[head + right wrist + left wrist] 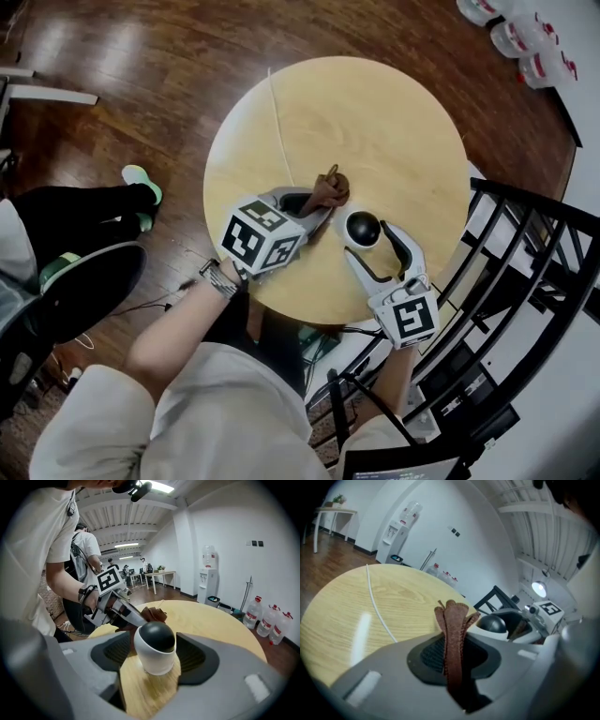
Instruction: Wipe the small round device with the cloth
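standing upright on the round wooden table [375, 122], close to its near edge, the small round device [363, 228] sits between the right gripper's [373, 246] jaws, which are spread wide and leave a gap on each side. the left gripper [314, 208] is clamped on a folded brown cloth [328, 190]. the cloth's free end points at the device, just to its left, so wiping likely needs only a short move rightward.

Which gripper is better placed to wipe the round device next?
Left. The left gripper is shut on the brown cloth, right beside the device. The right gripper stands open around it and holds no cloth.
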Demonstrator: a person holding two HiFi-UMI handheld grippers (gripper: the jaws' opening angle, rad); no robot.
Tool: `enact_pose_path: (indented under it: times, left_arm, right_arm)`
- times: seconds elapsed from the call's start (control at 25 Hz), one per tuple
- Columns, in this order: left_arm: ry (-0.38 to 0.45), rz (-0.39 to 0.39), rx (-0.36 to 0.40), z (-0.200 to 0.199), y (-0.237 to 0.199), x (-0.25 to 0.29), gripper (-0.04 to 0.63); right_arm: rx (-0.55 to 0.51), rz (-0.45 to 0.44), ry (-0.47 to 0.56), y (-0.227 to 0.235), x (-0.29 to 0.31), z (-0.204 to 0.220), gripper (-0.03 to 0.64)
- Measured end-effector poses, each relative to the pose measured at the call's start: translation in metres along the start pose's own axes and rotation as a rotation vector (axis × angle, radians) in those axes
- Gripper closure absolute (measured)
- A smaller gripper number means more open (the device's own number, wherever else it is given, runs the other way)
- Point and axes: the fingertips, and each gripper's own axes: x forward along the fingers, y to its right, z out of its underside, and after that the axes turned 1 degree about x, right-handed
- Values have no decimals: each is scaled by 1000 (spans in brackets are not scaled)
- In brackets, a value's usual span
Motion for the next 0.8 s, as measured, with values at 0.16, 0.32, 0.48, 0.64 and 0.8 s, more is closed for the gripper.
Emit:
enact_pose_path:
  times: [0.16,0.32,0.48,0.64,0.8]
  left_arm:
    - [-69,-31,-54,10,-2,10,519]
    - [-93,-16,-83,20,2,19,520]
    - [-79,13,-89,16,8,21,520]
    - [-37,86,-85,3,24,12,520]
    - [19,148,-81,-15,42,-1,520]
  right_arm:
    - [-64,28,5,1,7,4,330]
    - [-40,36,17,0,5,4,330]
    - [-22,42,15,3,4,2,331]
    - [-33,54,-5,3,6,2,331]
    - [-17,77,-30,3,4,5,331]
